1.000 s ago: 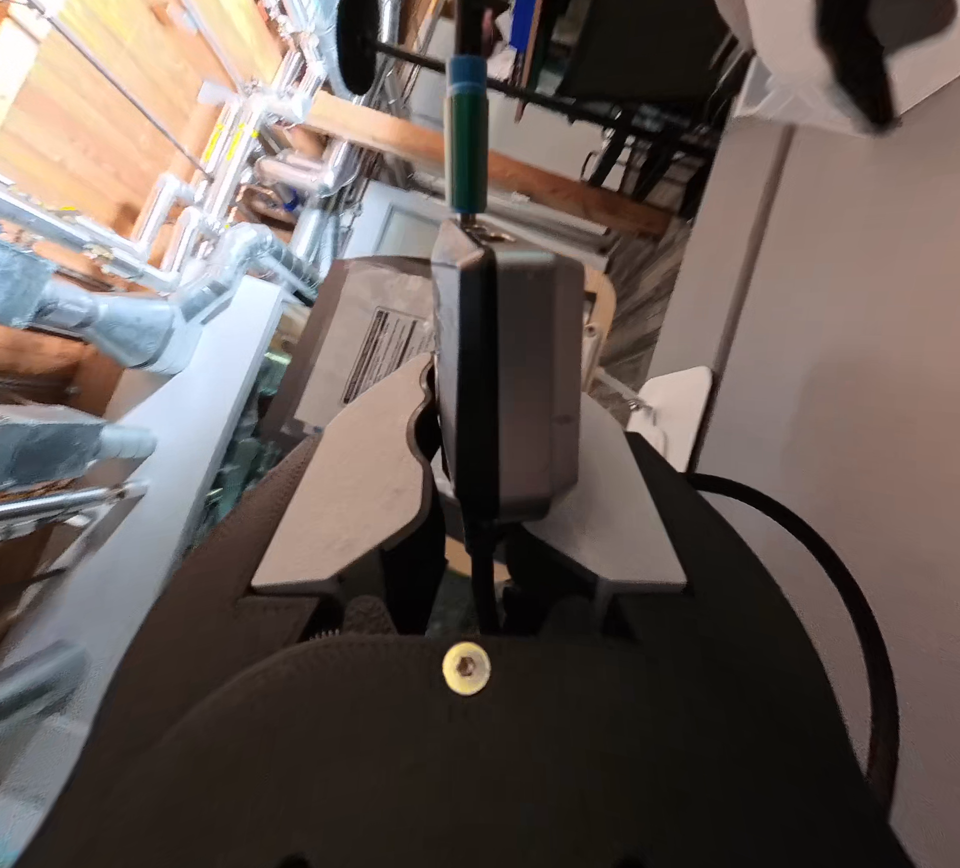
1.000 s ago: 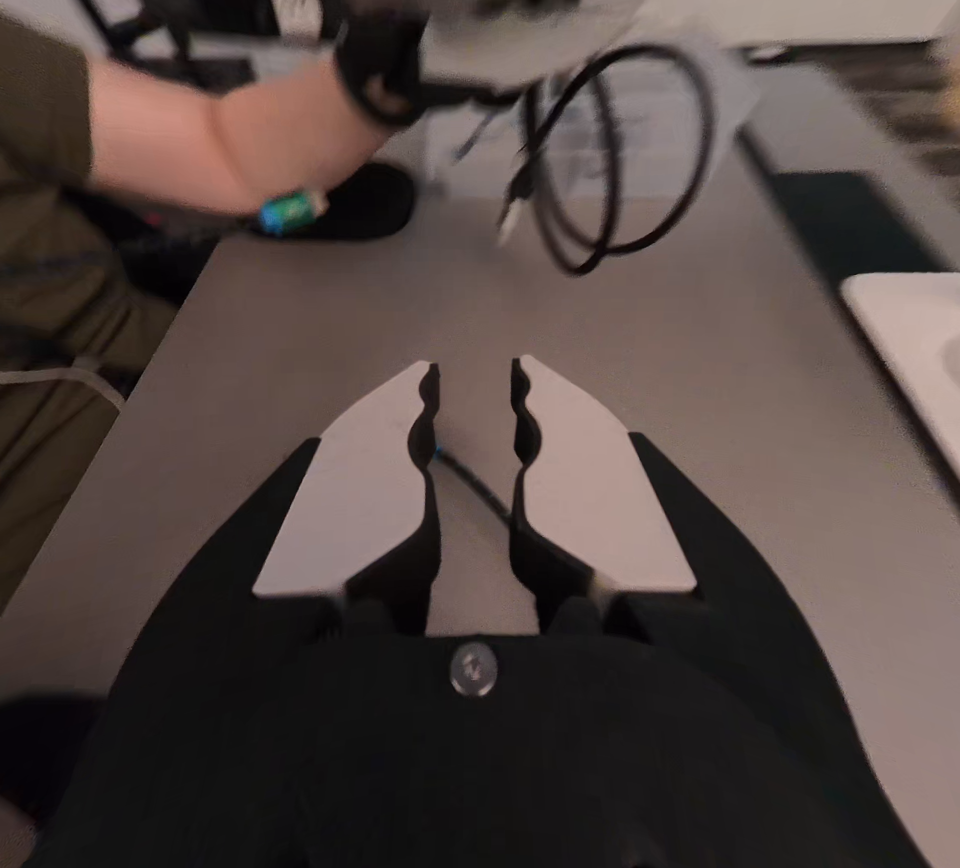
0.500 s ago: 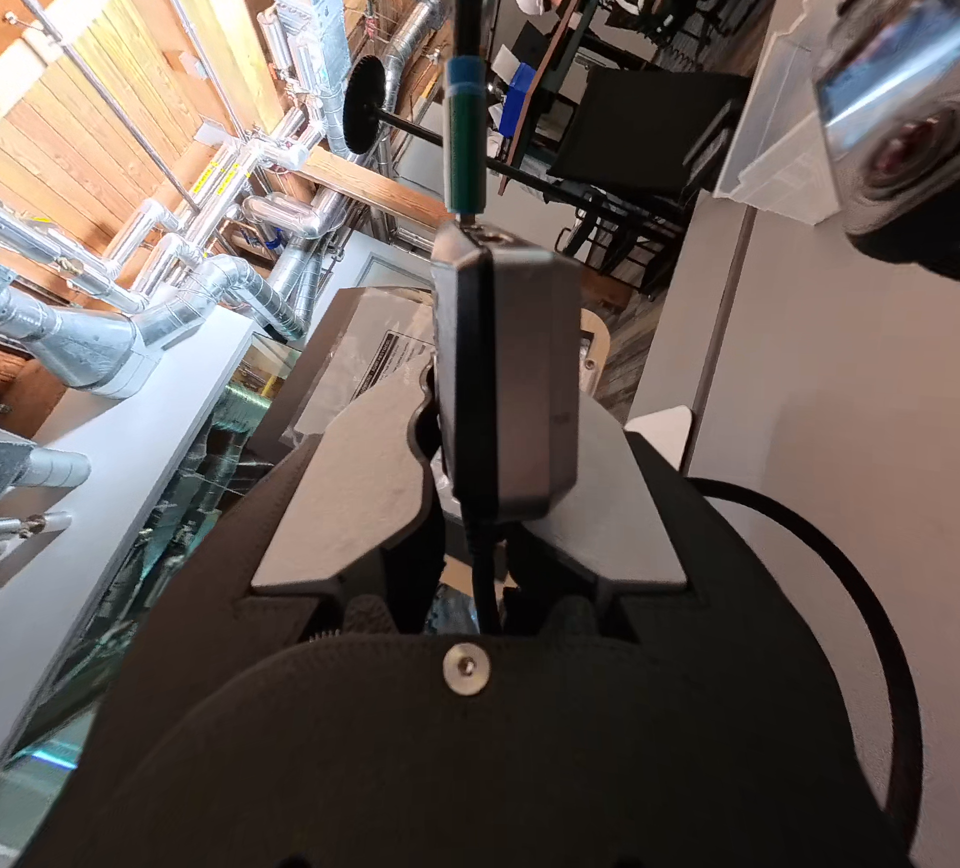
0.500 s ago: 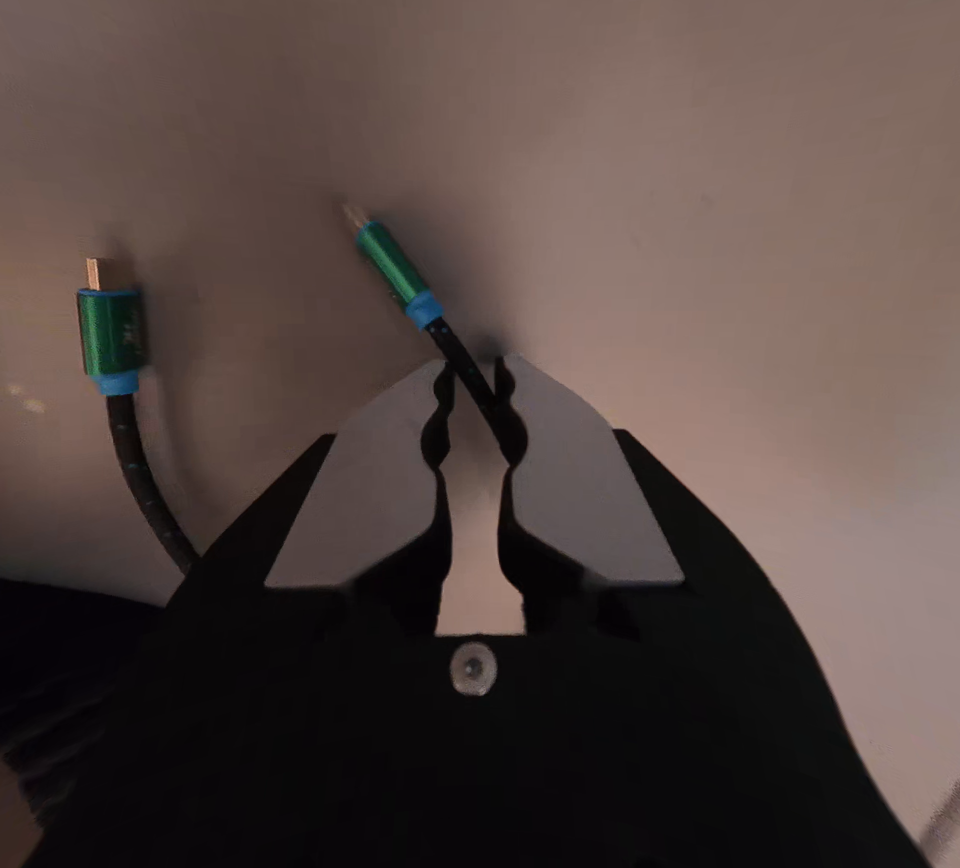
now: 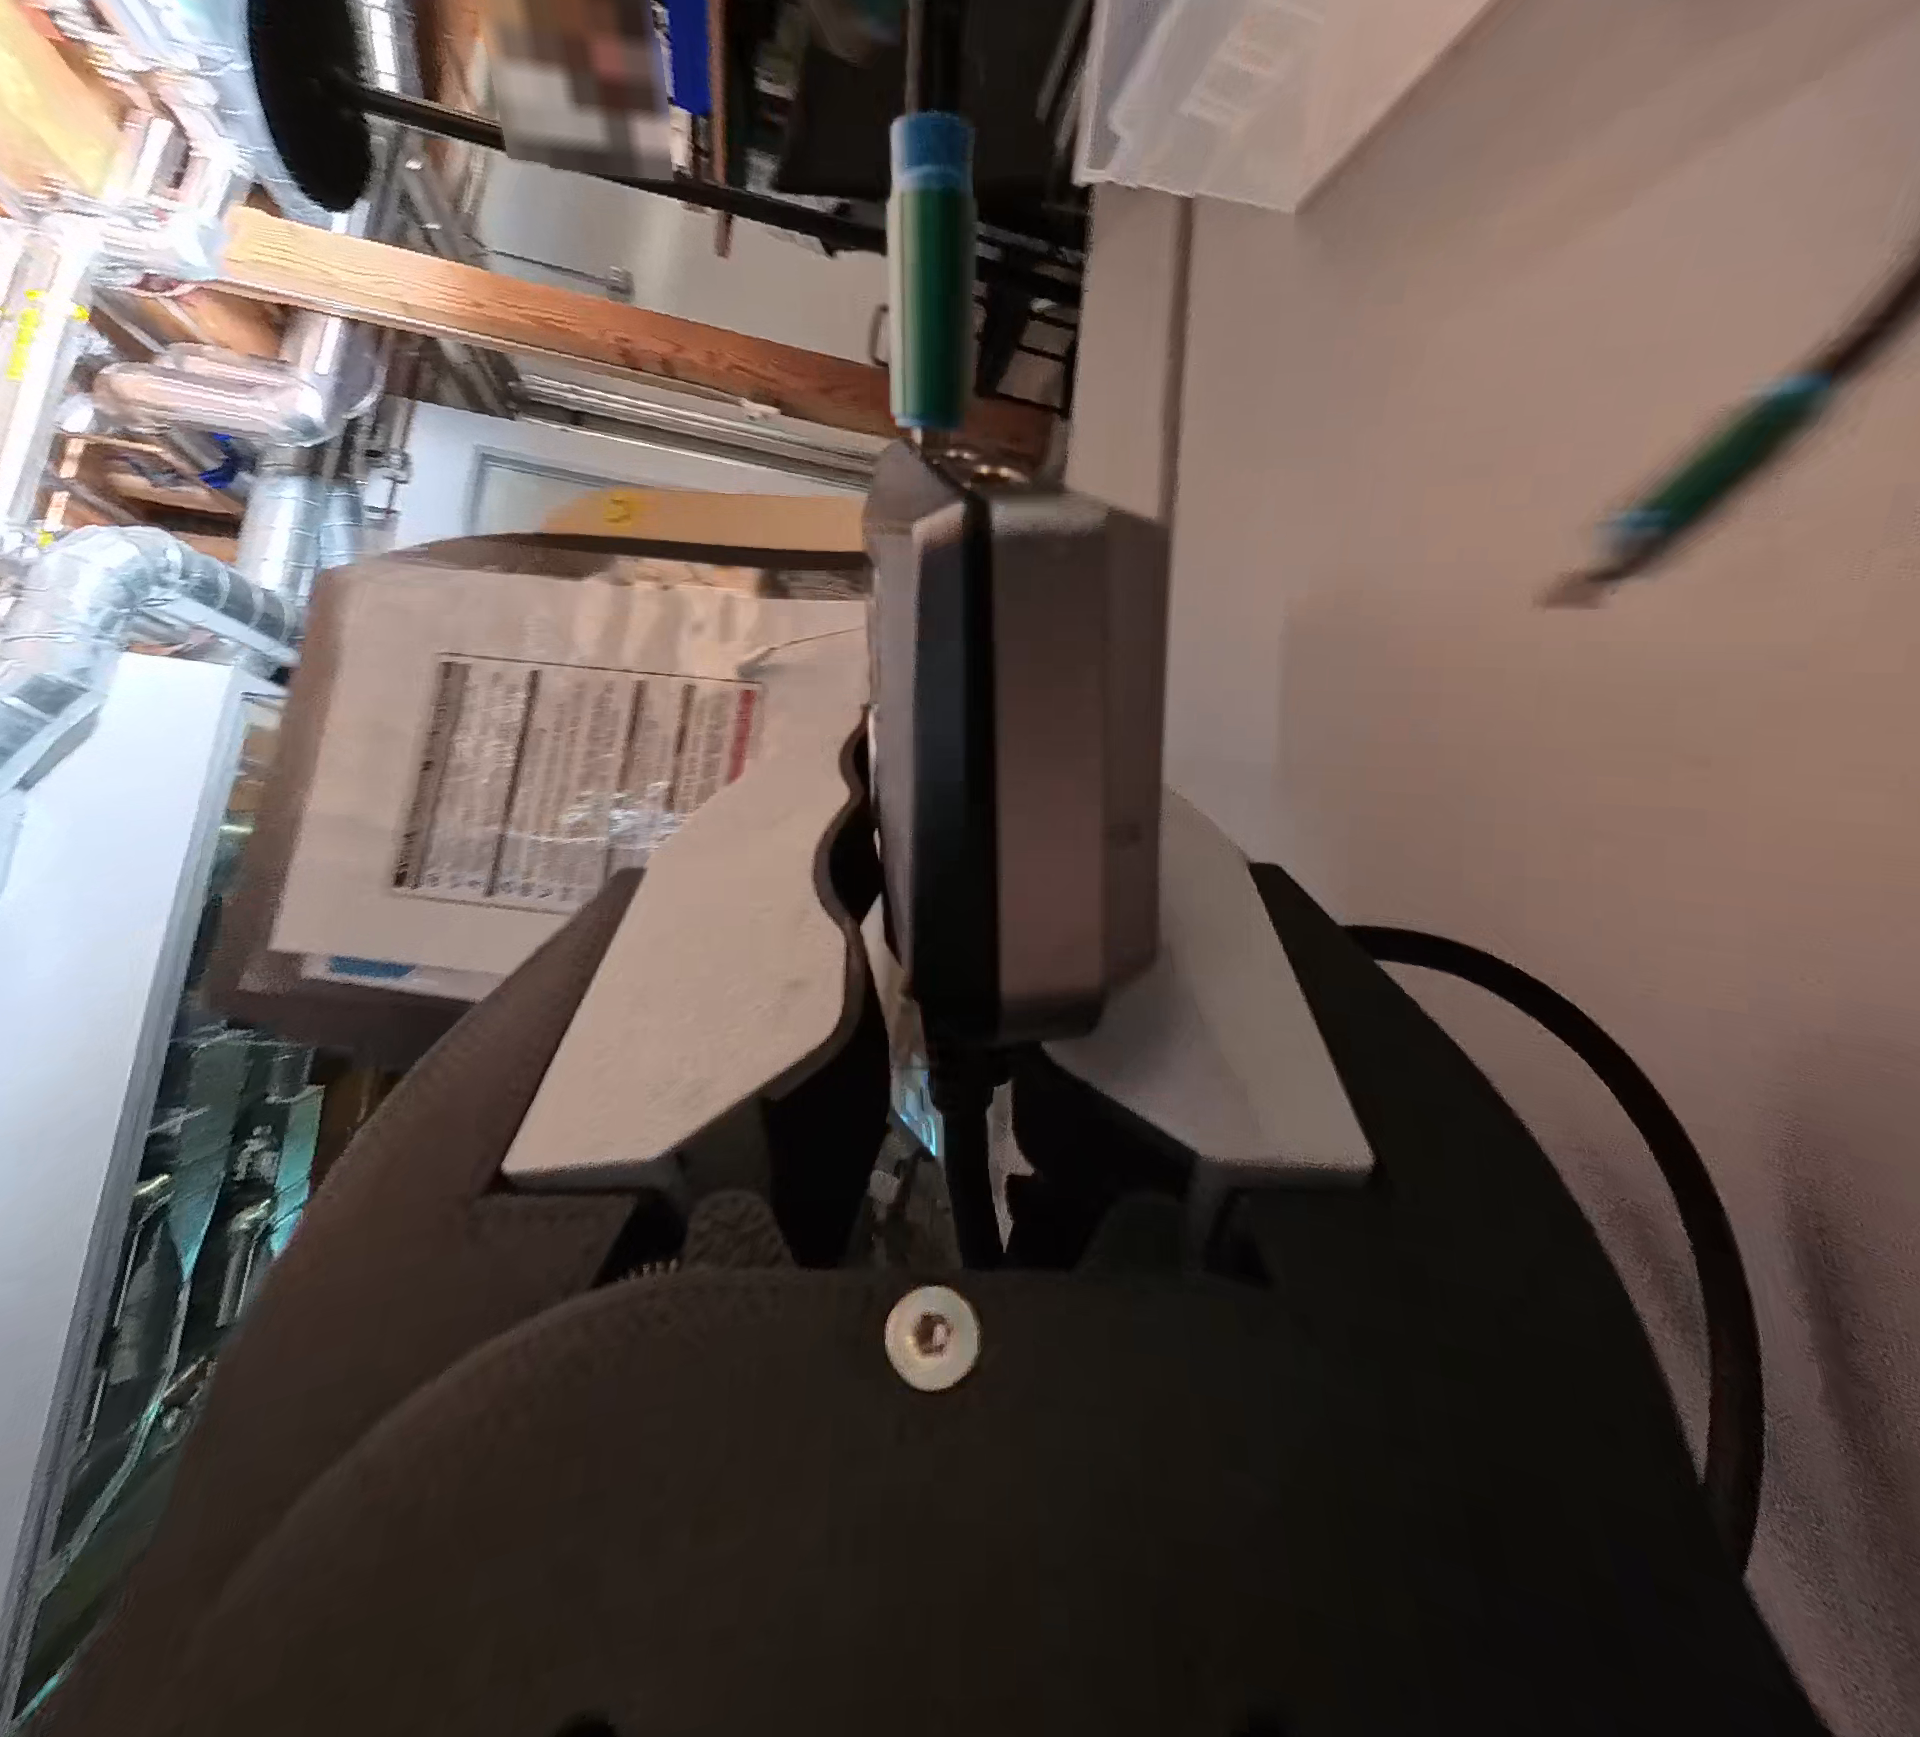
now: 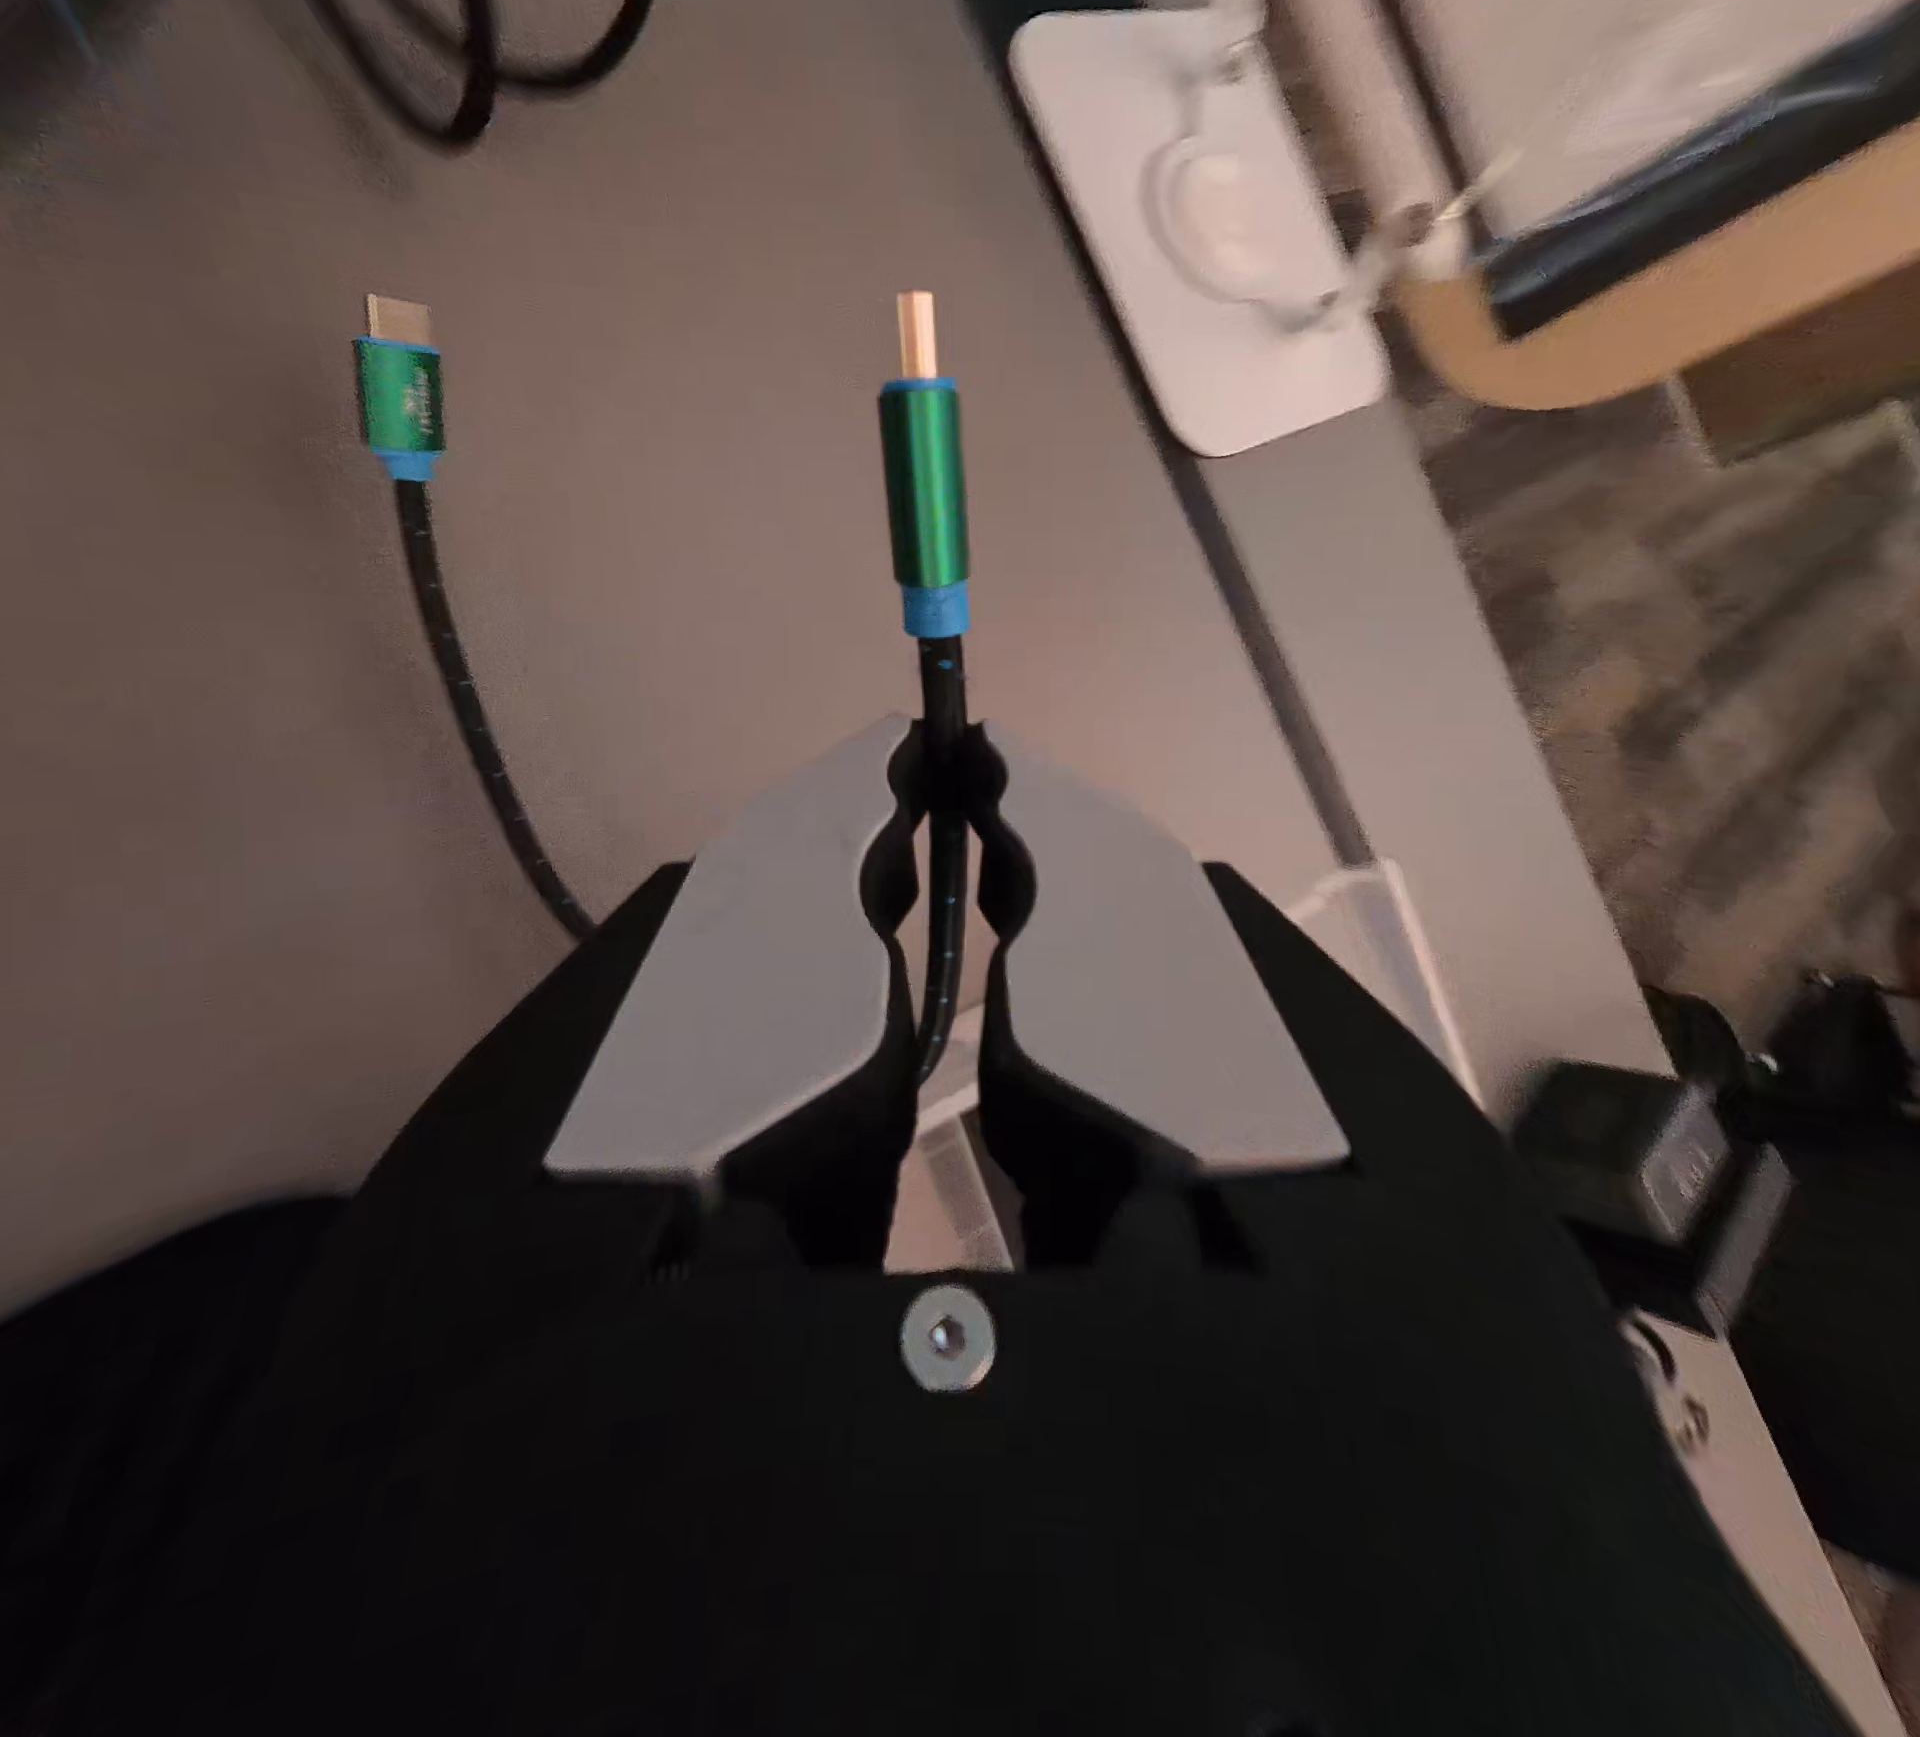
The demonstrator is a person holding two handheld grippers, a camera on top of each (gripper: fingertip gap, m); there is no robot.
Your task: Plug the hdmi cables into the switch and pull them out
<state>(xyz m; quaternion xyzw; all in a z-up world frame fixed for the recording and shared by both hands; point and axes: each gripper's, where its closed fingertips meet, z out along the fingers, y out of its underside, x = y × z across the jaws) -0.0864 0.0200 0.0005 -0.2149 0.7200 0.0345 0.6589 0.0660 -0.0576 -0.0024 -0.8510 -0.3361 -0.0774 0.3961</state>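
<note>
A: Switch (image 5: 1013,757) is clamped edge-on between the jaws of the left hand-held gripper (image 5: 1013,814), lifted off the grey bench (image 5: 1558,544), with one green-sleeved HDMI plug (image 5: 932,274) seated in its far end.

B: And the right hand-held gripper (image 6: 943,737)?

A: Pinched tight on a braided black cable (image 6: 943,866), just behind the blue collar. Its green plug (image 6: 923,482) sticks straight out ahead, gold tip bare, clear of any port.

B: Any other cable?

A: Yes, a second loose plug (image 6: 400,409) lies on the bench to the left, gold tip pointing away, its cord curving back under the right gripper. A white pad (image 6: 1195,233) sits at the bench's far right edge.
</note>
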